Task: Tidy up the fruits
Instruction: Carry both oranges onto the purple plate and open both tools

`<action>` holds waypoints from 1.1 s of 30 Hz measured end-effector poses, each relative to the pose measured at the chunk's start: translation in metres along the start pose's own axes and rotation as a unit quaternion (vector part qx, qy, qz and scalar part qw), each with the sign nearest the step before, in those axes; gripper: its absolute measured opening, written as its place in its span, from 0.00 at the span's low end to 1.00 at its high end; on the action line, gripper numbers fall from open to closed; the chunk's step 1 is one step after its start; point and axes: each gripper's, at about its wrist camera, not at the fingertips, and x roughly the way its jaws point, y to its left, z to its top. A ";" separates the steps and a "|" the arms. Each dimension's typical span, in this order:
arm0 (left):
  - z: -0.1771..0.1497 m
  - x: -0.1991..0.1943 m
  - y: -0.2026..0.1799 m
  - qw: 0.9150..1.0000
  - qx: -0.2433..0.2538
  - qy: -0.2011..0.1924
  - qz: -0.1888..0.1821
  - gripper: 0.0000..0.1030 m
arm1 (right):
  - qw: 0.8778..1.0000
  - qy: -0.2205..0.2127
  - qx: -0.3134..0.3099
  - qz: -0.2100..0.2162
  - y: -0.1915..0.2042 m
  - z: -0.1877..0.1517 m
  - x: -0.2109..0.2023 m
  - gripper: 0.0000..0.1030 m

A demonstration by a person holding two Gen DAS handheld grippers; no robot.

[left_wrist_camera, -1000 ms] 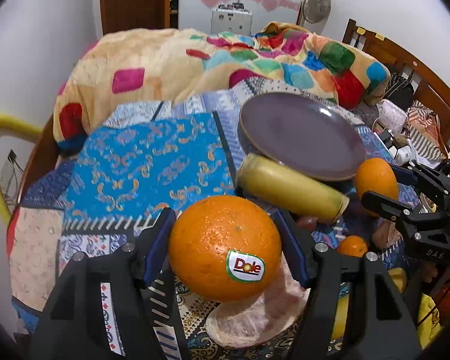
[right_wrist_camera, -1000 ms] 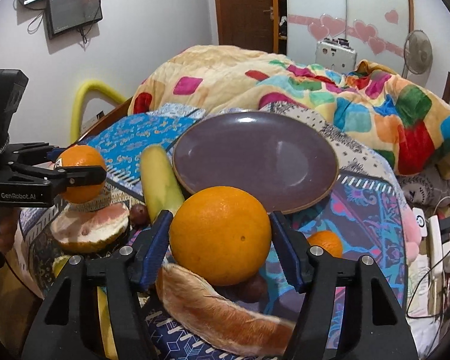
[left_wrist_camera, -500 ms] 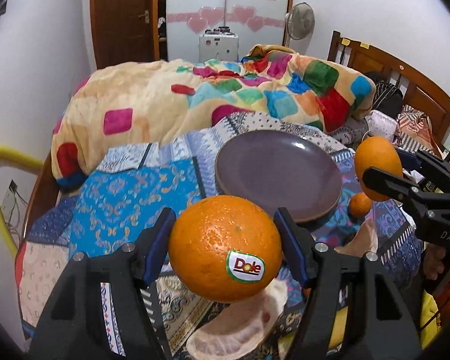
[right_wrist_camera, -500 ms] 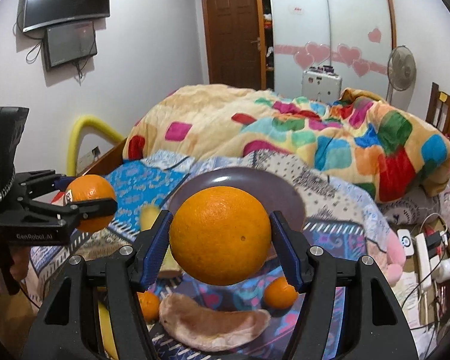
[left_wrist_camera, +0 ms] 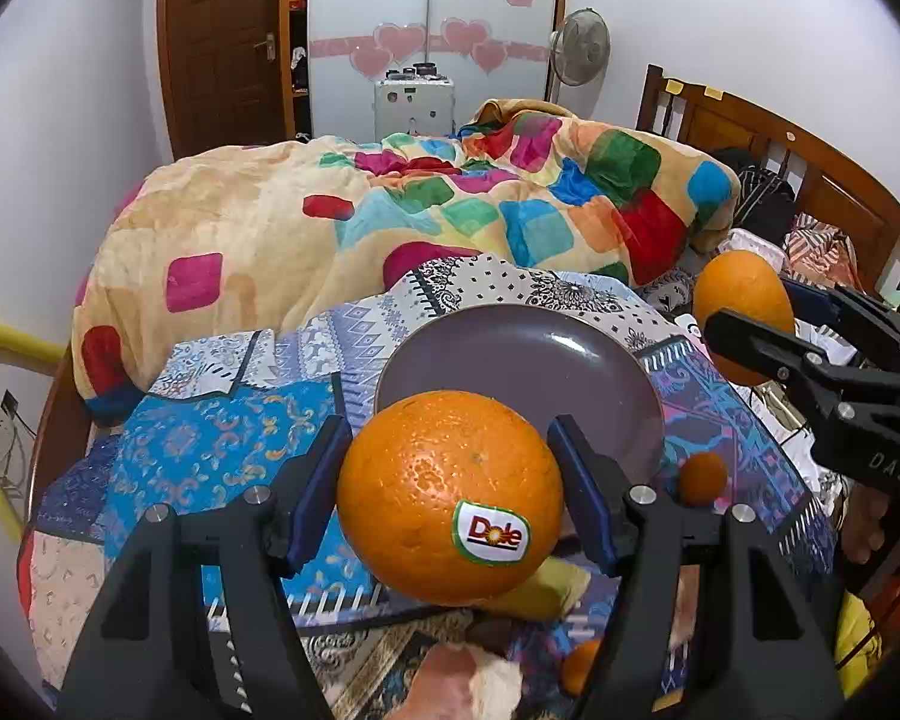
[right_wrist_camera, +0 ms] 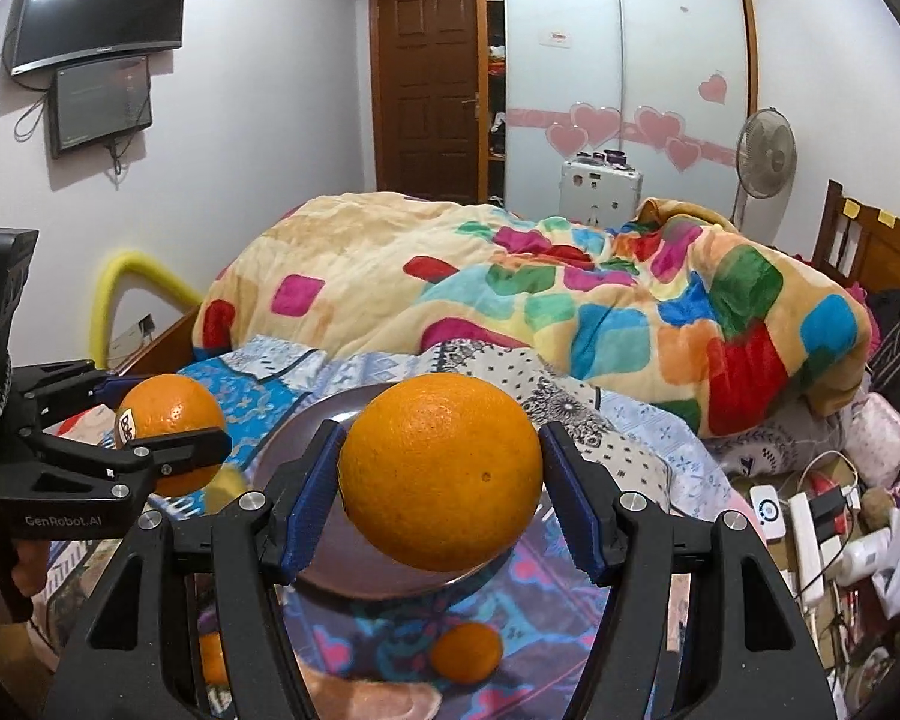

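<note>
Both grippers are loaded: the left gripper (left_wrist_camera: 450,498) has its jaws clamped on the Dole-stickered orange (left_wrist_camera: 450,498), and the right gripper (right_wrist_camera: 441,471) is squeezing a plain orange (right_wrist_camera: 441,471). Both hover above the purple plate (left_wrist_camera: 510,360), probably where they're meant to land (just my guess). It all sits on a bed (left_wrist_camera: 222,456) with a patchwork sheet, a small tangerine (right_wrist_camera: 467,652) loose nearby, in a cluttered bedroom.

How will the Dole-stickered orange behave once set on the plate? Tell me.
The Dole-stickered orange is round, so it will probably roll on the shallow plate. It looks firm: the left gripper jaws leave no dent. The dimpled peel likely grips well.
</note>
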 end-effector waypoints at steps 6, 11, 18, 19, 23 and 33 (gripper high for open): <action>0.011 0.025 0.002 1.000 -0.010 0.016 0.008 0.65 | 1.000 0.010 0.004 -0.013 -0.007 0.001 0.022 0.61; 0.019 0.048 0.009 0.999 -0.023 0.046 -0.004 0.65 | 0.999 0.034 0.003 -0.021 -0.012 -0.001 0.046 0.61; 0.035 0.078 0.011 0.998 -0.018 0.063 0.007 0.65 | 0.997 0.075 0.006 -0.026 -0.022 -0.002 0.077 0.61; 0.037 0.082 0.010 0.998 -0.017 0.067 0.006 0.65 | 0.996 0.080 0.003 -0.029 -0.022 -0.001 0.081 0.61; 0.040 0.096 0.007 0.997 -0.010 0.077 0.013 0.65 | 0.995 0.097 -0.009 -0.033 -0.022 0.001 0.092 0.61; 0.043 0.125 0.011 0.994 -0.016 0.106 0.008 0.65 | 0.991 0.131 -0.006 -0.014 -0.024 0.000 0.112 0.61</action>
